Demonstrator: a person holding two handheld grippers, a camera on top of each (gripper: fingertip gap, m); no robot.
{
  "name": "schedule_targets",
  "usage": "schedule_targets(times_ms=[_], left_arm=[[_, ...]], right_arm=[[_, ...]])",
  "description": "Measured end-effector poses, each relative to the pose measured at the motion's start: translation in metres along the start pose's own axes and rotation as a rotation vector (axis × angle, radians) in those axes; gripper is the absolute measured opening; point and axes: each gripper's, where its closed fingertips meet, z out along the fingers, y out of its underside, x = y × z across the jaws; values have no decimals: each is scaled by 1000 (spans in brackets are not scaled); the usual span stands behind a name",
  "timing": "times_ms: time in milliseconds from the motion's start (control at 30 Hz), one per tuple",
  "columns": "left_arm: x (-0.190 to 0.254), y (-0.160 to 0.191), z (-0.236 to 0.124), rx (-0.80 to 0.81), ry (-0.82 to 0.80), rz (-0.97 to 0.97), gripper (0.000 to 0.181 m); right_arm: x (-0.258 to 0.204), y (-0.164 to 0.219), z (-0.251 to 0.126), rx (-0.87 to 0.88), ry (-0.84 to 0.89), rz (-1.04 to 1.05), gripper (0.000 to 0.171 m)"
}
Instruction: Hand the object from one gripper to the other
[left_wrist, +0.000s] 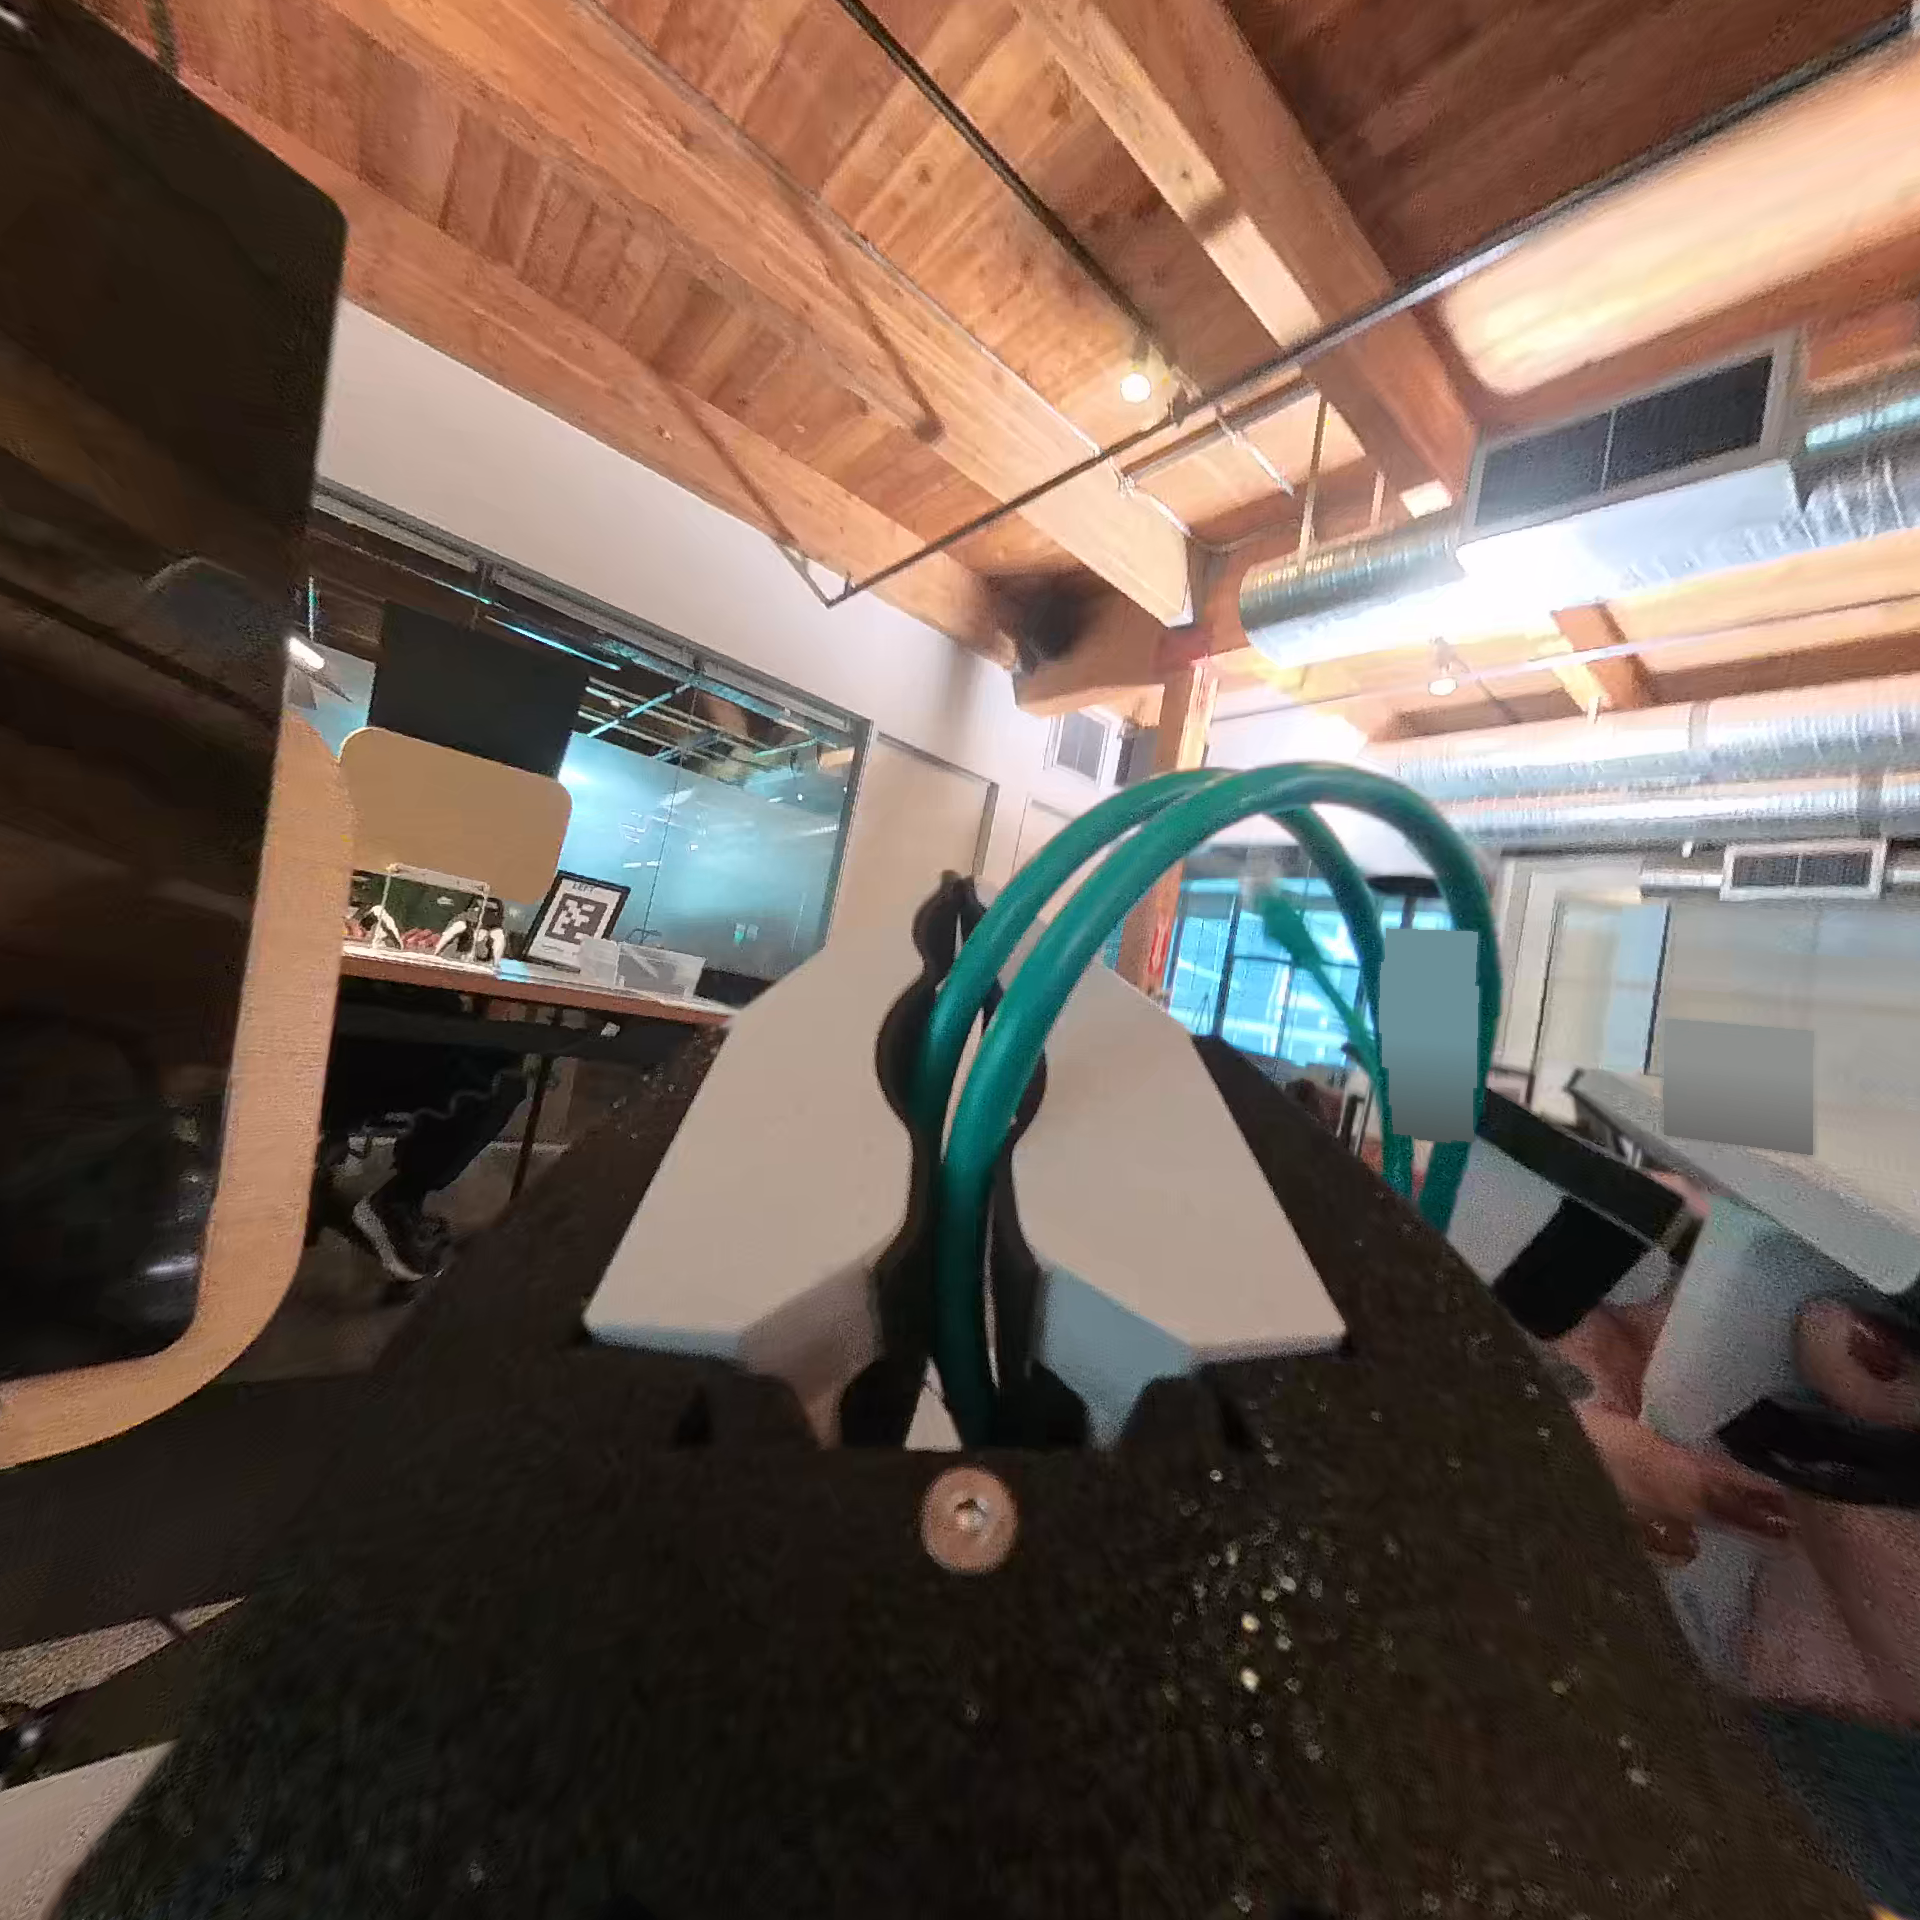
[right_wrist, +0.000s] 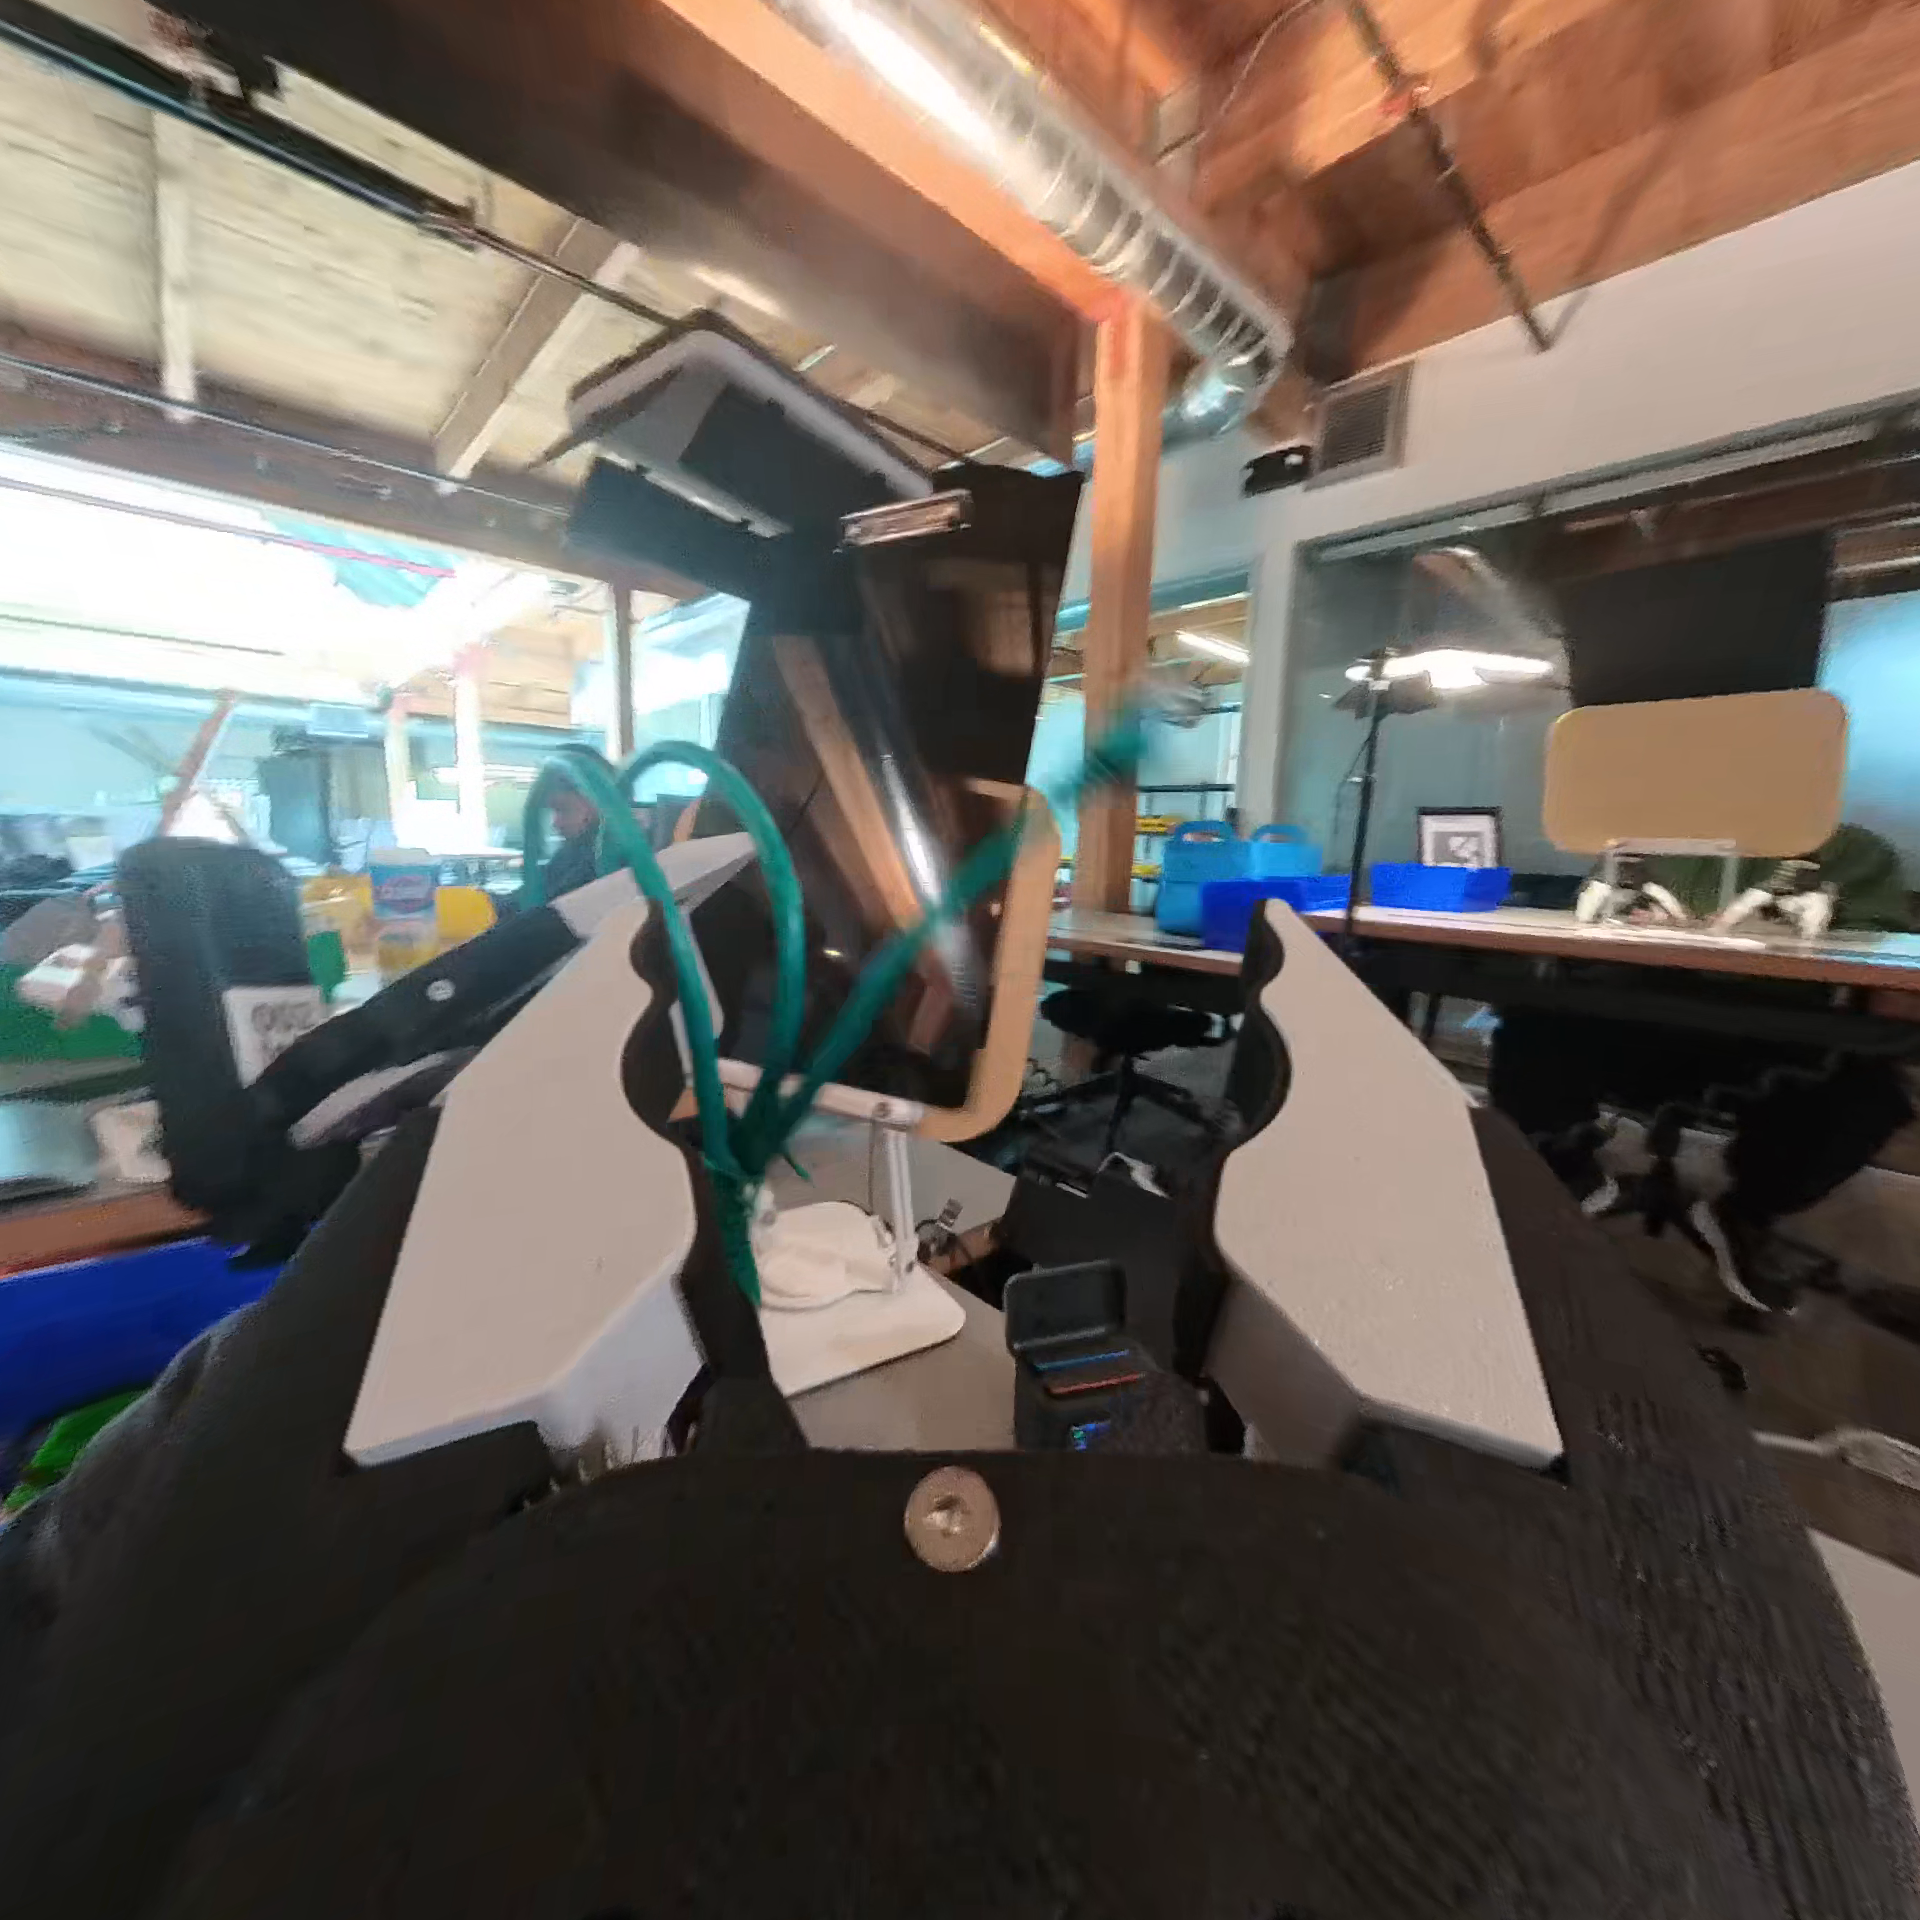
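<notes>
A green cable (left_wrist: 956, 1195) is coiled in loops. My left gripper (left_wrist: 997, 966) is shut on it, the strands running up between the black pads and arching to the right. In the right wrist view the cable (right_wrist: 792, 935) hangs tied in a bundle, its loops up and one end trailing to the upper right. The left gripper (right_wrist: 686, 868) holds it there from the left. My right gripper (right_wrist: 951, 925) is open and empty; the cable bundle sits just in front of its left finger (right_wrist: 540, 1195). The right gripper also shows at the right of the left wrist view (left_wrist: 1558, 1247), held by a hand (left_wrist: 1714, 1455).
A dark panel with a wooden rim (right_wrist: 935, 779) stands on a white stand base (right_wrist: 862, 1309) close ahead; it also fills the left of the left wrist view (left_wrist: 156, 727). A small black box (right_wrist: 1070, 1340) lies by it. Tables with blue bins (right_wrist: 1434, 883) stand behind. There is about 15 cm between the tips of the two grippers.
</notes>
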Motion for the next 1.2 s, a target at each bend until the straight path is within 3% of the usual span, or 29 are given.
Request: schedule_targets(times_ms=[100, 233, 300, 367, 400, 433, 500, 533, 600, 700, 800, 900, 1000, 1067, 1200], left_arm=[[-9, -9, -6, 58, -34, -50, 0], [-6, -8, -5, 51, -26, -41, 0], [1, -6, -3, 46, -8, -40, 0], [10, -3, 0, 36, 36, -48, 0], [17, -2, 1, 30, 72, -57, 0], [21, 1, 3, 16, 104, -71, 0], [28, 6, 6, -35, 184, -129, 0], [30, 10, 8, -73, 218, -178, 13], [28, 17, 11, -150, 250, -283, 56], [26, 27, 13, -244, 273, -399, 88], [42, 31, 12, -308, 355, -482, 98], [79, 38, 8, -404, 505, -523, 111], [119, 58, -1, -527, 621, -384, 126], [135, 64, -3, -526, 647, -270, 126], [138, 55, 5, -394, 568, -215, 95]], right_arm=[[11, -2, -1, 2, 90, -35, 118], [-27, 25, 9, -150, -145, 103, 113], [-50, 42, 9, -247, -294, 170, 90], [-65, 52, 7, -293, -381, 176, 50], [-69, 51, 5, -280, -403, 147, 22], [-70, 49, 4, -257, -406, 110, 11], [-66, 48, 2, -269, -386, 44, 9], [-60, 45, 2, -258, -351, 3, 9], [-41, 38, 2, -226, -237, -113, 8], [-11, 27, -2, -188, -31, -340, 4], [10, 10, -8, -128, 184, -671, 3], [11, 8, -9, -139, 293, -1017, 3], [9, 27, -2, -235, 291, -1183, 2], [4, 34, 2, -237, 269, -1241, 3], [-4, 31, 2, -189, 308, -1517, 2]])
